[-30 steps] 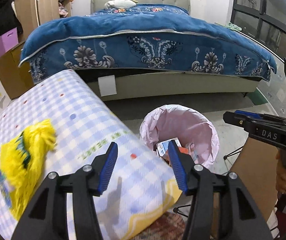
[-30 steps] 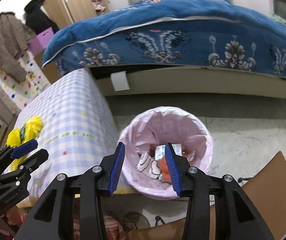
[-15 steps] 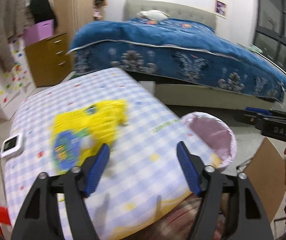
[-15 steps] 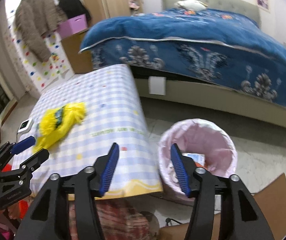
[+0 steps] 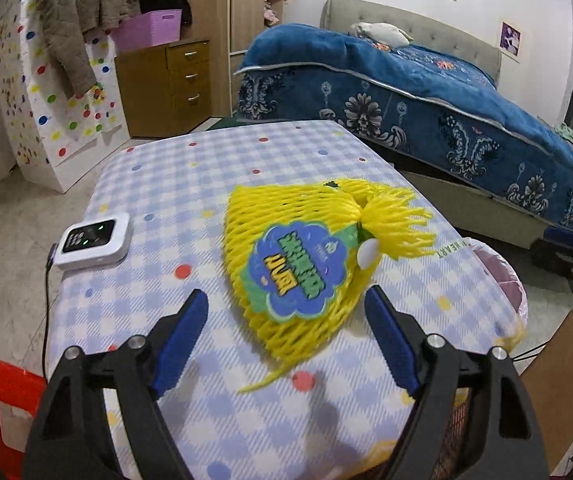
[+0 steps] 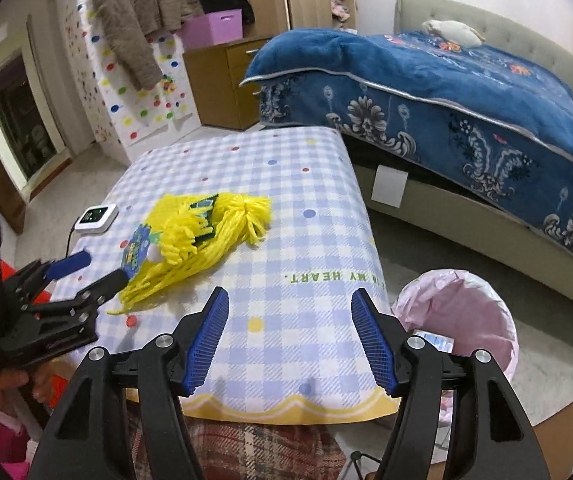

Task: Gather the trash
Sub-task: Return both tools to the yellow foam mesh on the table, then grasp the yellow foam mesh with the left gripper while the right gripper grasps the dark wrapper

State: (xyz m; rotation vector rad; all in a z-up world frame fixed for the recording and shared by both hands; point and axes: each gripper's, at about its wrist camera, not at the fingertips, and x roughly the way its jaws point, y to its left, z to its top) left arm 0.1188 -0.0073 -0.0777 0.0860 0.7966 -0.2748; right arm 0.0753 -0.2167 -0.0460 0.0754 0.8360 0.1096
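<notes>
A yellow foam net bag (image 5: pixel 310 256) with a blue and green label lies on the checked tablecloth (image 5: pixel 190 184); it also shows in the right wrist view (image 6: pixel 202 236). My left gripper (image 5: pixel 286 340) is open, its jaws just short of the bag's near end, and it shows from the side in the right wrist view (image 6: pixel 86 270). My right gripper (image 6: pixel 290 340) is open and empty above the table's near edge. The bin with a pink liner (image 6: pixel 458 312) stands on the floor right of the table, with some trash inside.
A small white device (image 5: pixel 92 242) with a cable lies at the table's left edge. A bed with a blue blanket (image 6: pixel 446 92) stands behind. A wooden drawer unit (image 5: pixel 166 84) and hanging coats are at the back left. Cardboard (image 6: pixel 554 448) leans by the bin.
Both grippers have swung left from above the bin to the table. The left gripper has opened wider and now faces the yellow net bag closely.
</notes>
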